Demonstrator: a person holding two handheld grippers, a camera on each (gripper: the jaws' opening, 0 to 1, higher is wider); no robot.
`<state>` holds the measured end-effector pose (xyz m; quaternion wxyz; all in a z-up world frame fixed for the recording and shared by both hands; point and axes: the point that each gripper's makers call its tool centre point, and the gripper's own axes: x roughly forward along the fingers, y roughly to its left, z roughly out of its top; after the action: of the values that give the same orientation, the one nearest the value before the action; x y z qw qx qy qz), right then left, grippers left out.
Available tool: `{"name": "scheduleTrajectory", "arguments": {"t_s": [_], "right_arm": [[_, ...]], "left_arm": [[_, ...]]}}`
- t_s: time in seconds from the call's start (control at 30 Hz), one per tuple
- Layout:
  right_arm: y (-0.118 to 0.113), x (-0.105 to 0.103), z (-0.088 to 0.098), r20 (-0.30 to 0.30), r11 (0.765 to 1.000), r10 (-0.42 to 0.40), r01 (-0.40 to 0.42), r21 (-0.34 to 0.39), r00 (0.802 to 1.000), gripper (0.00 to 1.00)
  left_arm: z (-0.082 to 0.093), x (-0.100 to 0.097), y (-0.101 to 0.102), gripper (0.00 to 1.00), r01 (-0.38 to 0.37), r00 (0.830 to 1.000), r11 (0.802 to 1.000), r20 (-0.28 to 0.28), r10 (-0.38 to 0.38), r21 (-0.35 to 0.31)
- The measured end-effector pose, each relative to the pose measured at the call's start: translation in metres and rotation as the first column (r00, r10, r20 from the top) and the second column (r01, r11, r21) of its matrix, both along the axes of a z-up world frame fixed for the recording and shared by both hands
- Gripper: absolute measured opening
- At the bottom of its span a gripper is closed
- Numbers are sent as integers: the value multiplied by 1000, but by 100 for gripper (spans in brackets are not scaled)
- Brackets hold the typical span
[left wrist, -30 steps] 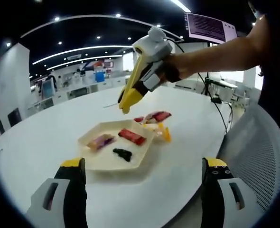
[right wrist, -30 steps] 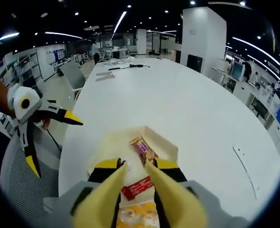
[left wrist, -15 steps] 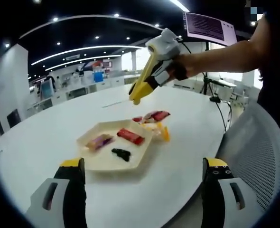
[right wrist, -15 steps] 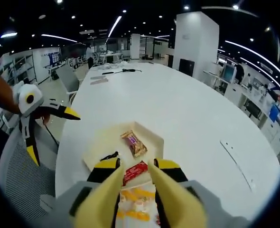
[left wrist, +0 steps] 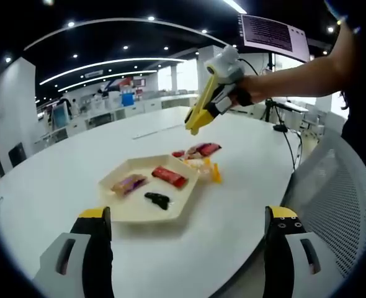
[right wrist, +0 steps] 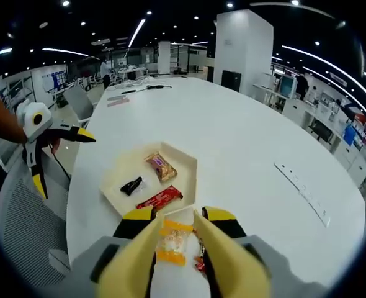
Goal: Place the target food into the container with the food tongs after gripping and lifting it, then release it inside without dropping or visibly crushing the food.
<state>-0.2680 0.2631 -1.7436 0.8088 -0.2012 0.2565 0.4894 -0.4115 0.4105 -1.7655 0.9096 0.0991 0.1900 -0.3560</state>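
Observation:
A cream hexagonal tray (left wrist: 178, 210) sits on the white table with a brown-purple wrapped snack (left wrist: 128, 184), a red bar (left wrist: 169, 177) and a small black piece (left wrist: 158, 200) in it. Just past the tray lie red packets (left wrist: 199, 150) and a yellow-orange packet (left wrist: 209, 169). My left gripper (left wrist: 188, 217) is near the table edge, its jaws wide apart and empty. High over the packets, a hand holds my right gripper (left wrist: 193, 126) with its yellow tongs. In the right gripper view the right gripper (right wrist: 178, 217) shows a gap between the tong arms, and the yellow-orange packet (right wrist: 174, 239) on the table appears through it.
A grey mesh chair (left wrist: 341, 198) stands at the table's near edge beside my left gripper (right wrist: 46, 133). A pale strip (right wrist: 301, 191) lies on the far side of the table (right wrist: 245, 143). Desks and screens line the room behind.
My right gripper has lifted and drawn back from over the tray to above the packets beside it. The left gripper and the food have stayed put.

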Motion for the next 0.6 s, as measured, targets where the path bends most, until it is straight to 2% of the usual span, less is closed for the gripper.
{"name": "scheduleTrajectory", "arguments": {"t_s": [0.23,0.6], "right_arm": [[-5,-1,-9,-11,1000,-16,16,-3,1000,28],[-6,-3,-12,-13,1000,-20,20,-1,1000,28]], "left_arm": [[0,0,1,99,-5,1000,1000,0,5,0],[0,1,3,99,-16,1000,1000,-1,16,2]]}}
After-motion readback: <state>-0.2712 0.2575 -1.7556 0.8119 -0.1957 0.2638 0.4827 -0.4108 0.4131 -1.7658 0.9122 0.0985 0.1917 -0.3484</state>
